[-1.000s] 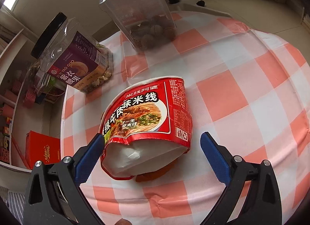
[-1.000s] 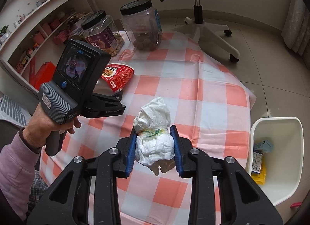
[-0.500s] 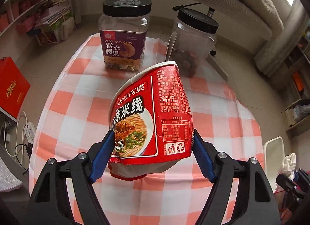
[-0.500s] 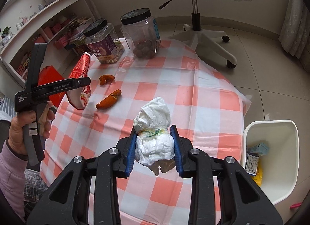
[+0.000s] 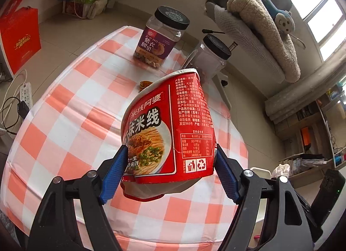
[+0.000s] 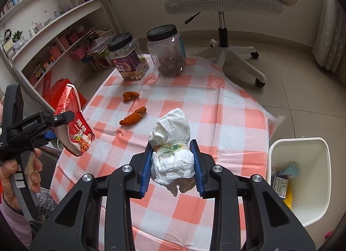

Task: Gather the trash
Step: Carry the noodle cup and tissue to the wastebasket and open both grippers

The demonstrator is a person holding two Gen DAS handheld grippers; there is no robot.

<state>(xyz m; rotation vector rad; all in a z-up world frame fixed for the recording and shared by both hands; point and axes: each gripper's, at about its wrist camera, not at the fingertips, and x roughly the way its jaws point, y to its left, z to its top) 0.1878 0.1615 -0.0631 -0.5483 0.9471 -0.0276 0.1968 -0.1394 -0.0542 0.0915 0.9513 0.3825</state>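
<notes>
L gripper [image 5: 169,165] is being held clear above the checked tablecloth [image 5: 71,108], jaws clenched on a red noodle cup [image 5: 170,134]; both blue pads are pressing the cup's sides near its base, rim pointing away from the cam. The L jaws were closing on the cup within the last sec and are now being kept steady on it. In the R wrist view the same cup [image 6: 74,121] is being seen at the table's left edge, off the cloth, w/ a person's hand [image 6: 19,175] wrapped round the L handle. R gripper [image 6: 172,164] is grasping a crumpled white tissue wad [image 6: 172,142], pads pressed on both sides, wad being carried above the near part of the table. A white bin [image 6: 302,177] is standing on the floor at the right, just beside the table, w/ some packaging lying inside. Two orange peel bits [image 6: 133,115] are lying on the cloth, mid-table, apart from both grippers. Two black-lidded jars, a purple-label jar [image 6: 128,60] and a clear jar [image 6: 167,53], are standing at the far edge, side by side. An office chair [image 6: 222,8] is standing beyond the table.
</notes>
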